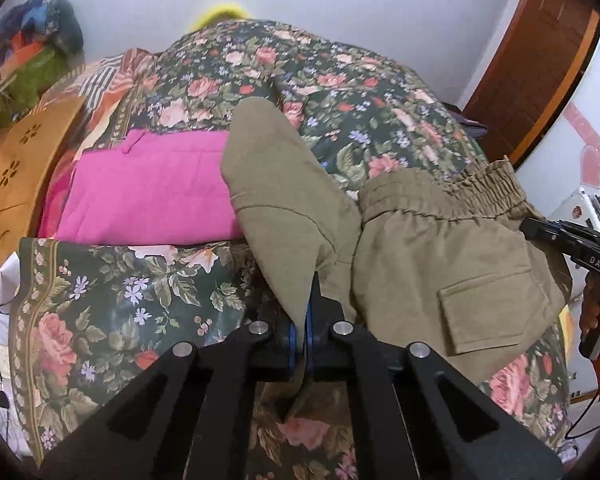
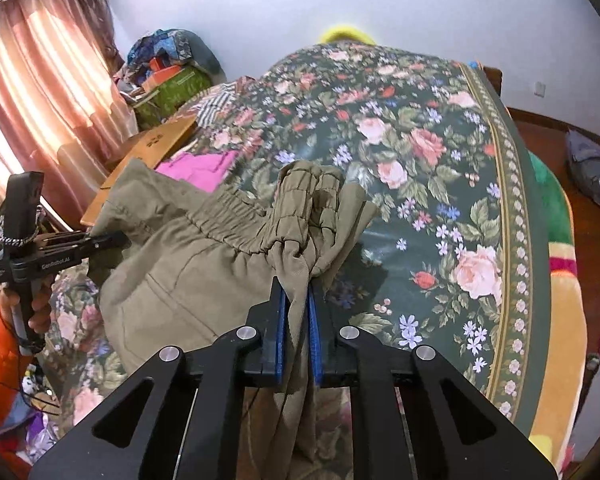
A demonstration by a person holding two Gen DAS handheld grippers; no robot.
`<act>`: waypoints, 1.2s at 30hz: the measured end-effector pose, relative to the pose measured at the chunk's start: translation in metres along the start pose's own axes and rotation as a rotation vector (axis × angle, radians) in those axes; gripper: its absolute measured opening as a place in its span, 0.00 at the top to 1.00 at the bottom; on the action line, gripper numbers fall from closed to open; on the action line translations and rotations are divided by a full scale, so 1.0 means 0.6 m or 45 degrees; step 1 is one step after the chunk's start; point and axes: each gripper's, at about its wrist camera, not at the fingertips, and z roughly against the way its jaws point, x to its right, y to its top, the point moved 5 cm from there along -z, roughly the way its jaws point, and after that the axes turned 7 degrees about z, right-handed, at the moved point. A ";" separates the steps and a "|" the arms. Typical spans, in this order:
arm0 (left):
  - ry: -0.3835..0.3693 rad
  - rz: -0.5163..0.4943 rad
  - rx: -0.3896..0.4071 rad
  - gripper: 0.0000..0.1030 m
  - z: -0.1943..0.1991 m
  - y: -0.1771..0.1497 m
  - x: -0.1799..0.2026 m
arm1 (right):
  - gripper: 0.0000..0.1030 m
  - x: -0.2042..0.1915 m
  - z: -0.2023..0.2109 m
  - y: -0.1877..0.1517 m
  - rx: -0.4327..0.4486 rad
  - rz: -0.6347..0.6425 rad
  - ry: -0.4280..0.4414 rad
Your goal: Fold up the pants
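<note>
Olive-green pants with an elastic waistband and a flap pocket are held up over a floral bedspread. My left gripper is shut on a fold of the pants fabric. My right gripper is shut on bunched fabric at the waistband end. The pants hang between the two grippers. The right gripper also shows at the right edge of the left wrist view, and the left gripper shows at the left of the right wrist view.
A folded pink garment lies on the bed to the left of the pants. A wooden board and a pile of bags stand at the far left. A curtain hangs left; the bed's right edge drops to the floor.
</note>
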 end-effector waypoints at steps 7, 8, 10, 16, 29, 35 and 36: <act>-0.012 0.009 0.059 0.97 0.049 0.000 0.001 | 0.92 -0.031 0.031 0.020 0.052 0.052 -0.002; -0.011 0.006 0.071 0.97 0.057 0.003 0.000 | 0.92 -0.037 0.035 0.023 0.060 0.061 -0.003; -0.015 0.005 0.091 0.97 0.071 0.009 -0.004 | 0.92 -0.048 0.039 0.033 0.077 0.083 -0.004; 0.003 0.002 0.158 0.98 0.108 0.032 -0.022 | 0.92 -0.082 0.039 0.073 0.131 0.143 0.000; 0.088 0.077 0.251 0.98 0.112 0.130 -0.131 | 0.93 -0.155 -0.024 0.199 0.196 0.268 0.035; 0.151 0.108 0.263 0.98 0.085 0.188 -0.199 | 0.93 -0.180 -0.081 0.255 0.197 0.295 0.037; 0.159 0.116 0.261 0.98 0.078 0.196 -0.208 | 0.93 -0.185 -0.095 0.266 0.192 0.301 0.033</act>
